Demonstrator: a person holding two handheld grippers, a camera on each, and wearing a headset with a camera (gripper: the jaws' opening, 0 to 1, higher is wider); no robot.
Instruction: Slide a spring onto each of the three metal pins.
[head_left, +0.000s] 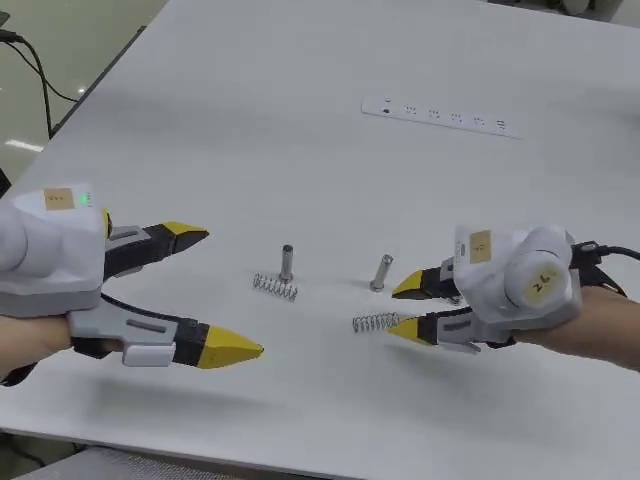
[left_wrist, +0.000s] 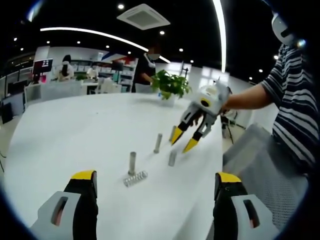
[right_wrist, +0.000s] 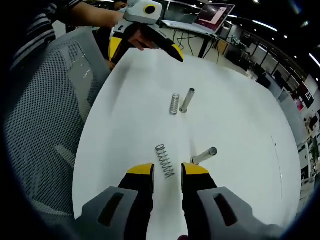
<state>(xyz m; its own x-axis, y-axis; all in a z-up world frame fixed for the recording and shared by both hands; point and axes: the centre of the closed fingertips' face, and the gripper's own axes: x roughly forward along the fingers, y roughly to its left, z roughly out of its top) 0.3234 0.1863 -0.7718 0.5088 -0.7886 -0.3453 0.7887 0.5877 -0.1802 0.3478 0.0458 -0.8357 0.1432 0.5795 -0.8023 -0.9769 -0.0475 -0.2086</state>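
Two short metal pins stand upright on the white table (head_left: 300, 140): one (head_left: 287, 262) with a spring (head_left: 275, 287) lying at its foot, the other (head_left: 381, 272) further right. A second spring (head_left: 375, 321) lies flat in front of my right gripper (head_left: 403, 309). In the right gripper view that spring (right_wrist: 164, 160) has its near end in the gap between the parted yellow tips of the right gripper (right_wrist: 168, 171), beside the nearer pin (right_wrist: 204, 155). My left gripper (head_left: 215, 291) is wide open and empty, left of the first pin (left_wrist: 132, 163) and its spring (left_wrist: 135, 178).
A white power strip (head_left: 440, 117) lies far back on the table. A black cable (head_left: 40, 80) hangs off the left edge. A mesh chair (right_wrist: 55, 125) stands by the near edge. A potted plant (left_wrist: 171, 85) sits at the table's far end.
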